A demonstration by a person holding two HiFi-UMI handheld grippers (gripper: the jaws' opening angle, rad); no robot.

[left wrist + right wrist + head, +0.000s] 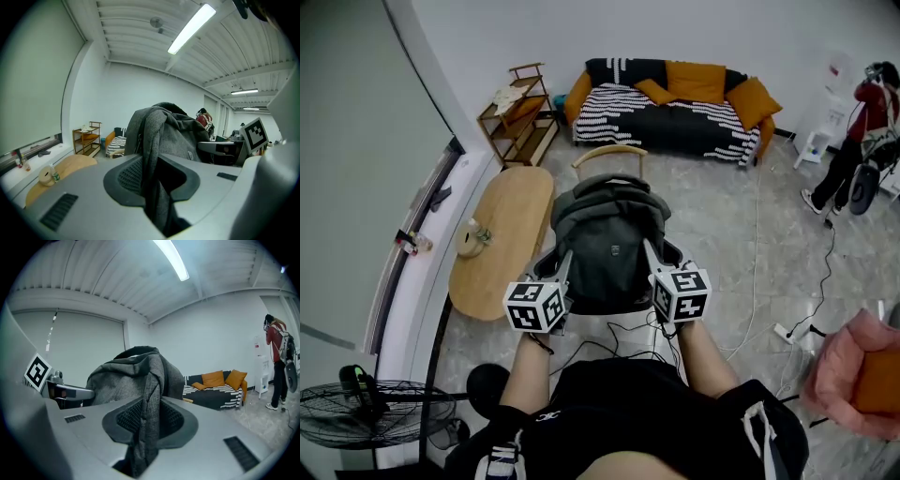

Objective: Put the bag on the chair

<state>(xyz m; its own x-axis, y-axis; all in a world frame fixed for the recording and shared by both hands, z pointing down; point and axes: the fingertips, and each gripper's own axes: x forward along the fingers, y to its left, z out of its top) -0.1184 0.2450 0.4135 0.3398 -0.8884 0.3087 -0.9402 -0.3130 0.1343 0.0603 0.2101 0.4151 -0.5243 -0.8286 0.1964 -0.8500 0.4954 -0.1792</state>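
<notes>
Bag (605,234): grey backpack, held up between both grippers, just before the chair's back.
Left gripper (154,187): clamped on a fold of the bag's grey fabric.
Right gripper (147,427): clamped on another fold, same manner.
Chair (609,152): curved wooden back showing past the bag; seat hidden.
Step in hand: carry forward, lower level onto the seat, release only once settled.
Table (502,234): close at left; steer clear.
</notes>
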